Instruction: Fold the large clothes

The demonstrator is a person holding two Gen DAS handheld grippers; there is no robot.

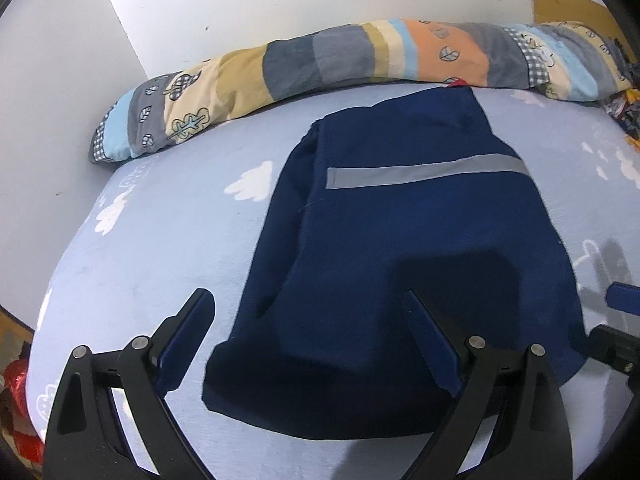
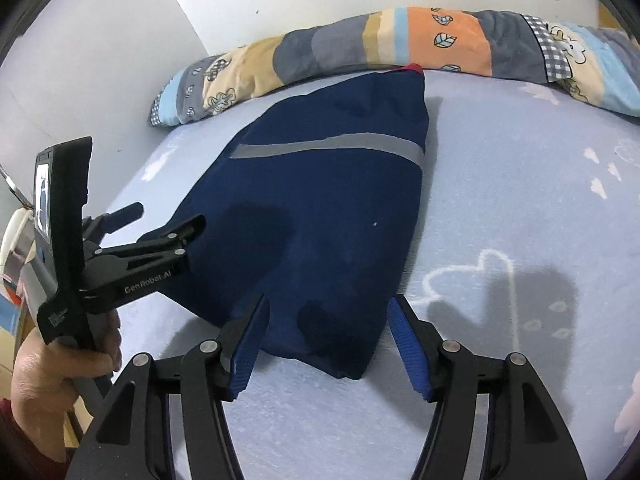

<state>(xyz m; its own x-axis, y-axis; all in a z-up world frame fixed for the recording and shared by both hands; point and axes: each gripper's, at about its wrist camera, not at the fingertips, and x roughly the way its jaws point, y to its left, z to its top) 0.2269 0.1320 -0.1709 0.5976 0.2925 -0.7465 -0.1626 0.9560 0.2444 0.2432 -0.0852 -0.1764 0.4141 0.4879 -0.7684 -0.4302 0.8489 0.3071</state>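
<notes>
I see both views evenly bright and sharp, with heavy fisheye bending and black corners. Hard shadows fall just ahead of each claw: one on the navy garment (image 1: 400,220), another on the bed sheet (image 2: 520,200) right of the right claw (image 2: 328,316).

1. The folded navy-blue fabric garment (image 1: 400,240) carries one grey band (image 1: 424,170) across it and a red bit at its far edge.
2. The pale-blue bed sheet (image 1: 168,248) has white cloud prints.
3. The rolled patchwork quilt (image 1: 320,60) mixes grey, tan, orange, sky-blue and checked patches with leaf motifs.
4. The black two-finger grippers have blue pads (image 2: 408,344).
</notes>
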